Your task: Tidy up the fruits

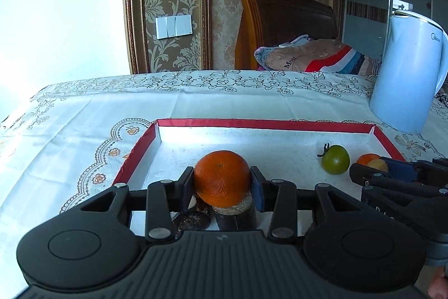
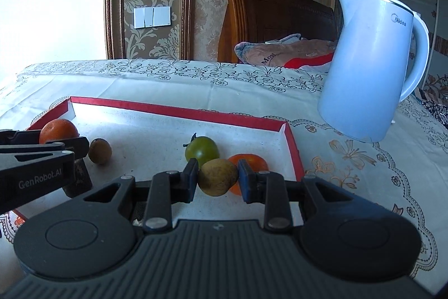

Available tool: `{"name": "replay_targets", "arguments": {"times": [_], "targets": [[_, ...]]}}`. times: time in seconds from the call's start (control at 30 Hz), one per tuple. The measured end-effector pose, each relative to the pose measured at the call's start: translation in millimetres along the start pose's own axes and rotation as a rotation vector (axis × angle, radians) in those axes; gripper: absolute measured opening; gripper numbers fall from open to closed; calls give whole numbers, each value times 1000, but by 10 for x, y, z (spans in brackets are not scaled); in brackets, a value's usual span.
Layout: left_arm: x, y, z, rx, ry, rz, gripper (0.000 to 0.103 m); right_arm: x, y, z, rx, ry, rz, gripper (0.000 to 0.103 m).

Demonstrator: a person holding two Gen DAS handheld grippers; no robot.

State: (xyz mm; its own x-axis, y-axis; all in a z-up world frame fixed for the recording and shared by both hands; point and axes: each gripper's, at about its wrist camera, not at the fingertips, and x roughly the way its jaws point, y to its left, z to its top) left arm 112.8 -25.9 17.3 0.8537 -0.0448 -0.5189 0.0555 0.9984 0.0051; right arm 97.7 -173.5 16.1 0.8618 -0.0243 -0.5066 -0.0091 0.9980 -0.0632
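1. The orange (image 1: 222,178) sits between your left gripper's (image 1: 222,185) fingers, pads touching both its sides. It is round, with pitted skin, and is held above a dark cylindrical piece (image 1: 235,213).
2. The yellow-brown fruit (image 2: 217,177) is small, dull-skinned and slightly oval. It is pinched between your right gripper's (image 2: 218,180) fingers over the tray floor.
3. The green tomato (image 2: 202,151) lies in the tray (image 2: 179,109) with its stem to the left, just behind the yellow-brown fruit.
4. The orange-red tomato (image 2: 252,163) rests near the tray's right wall, beside the green tomato.
5. The brown fruit (image 2: 100,151) lies on the tray floor, well left of the green tomato.
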Motion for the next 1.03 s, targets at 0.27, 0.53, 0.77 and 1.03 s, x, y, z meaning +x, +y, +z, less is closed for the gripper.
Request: {"name": "replay_targets", "arguments": {"times": [0.27, 0.53, 0.77, 1.03], "targets": [[7, -6, -9, -8, -9, 14, 40, 46, 53, 32, -1, -19, -4, 28], [17, -45, -21, 12, -21, 27, 41, 53, 42, 45, 12, -21, -2, 28], [23, -53, -22, 11, -22, 37, 41, 51, 46, 39, 12, -24, -2, 29], [19, -45, -26, 10, -22, 34, 42, 32, 34, 38, 19, -23, 3, 33]]}}
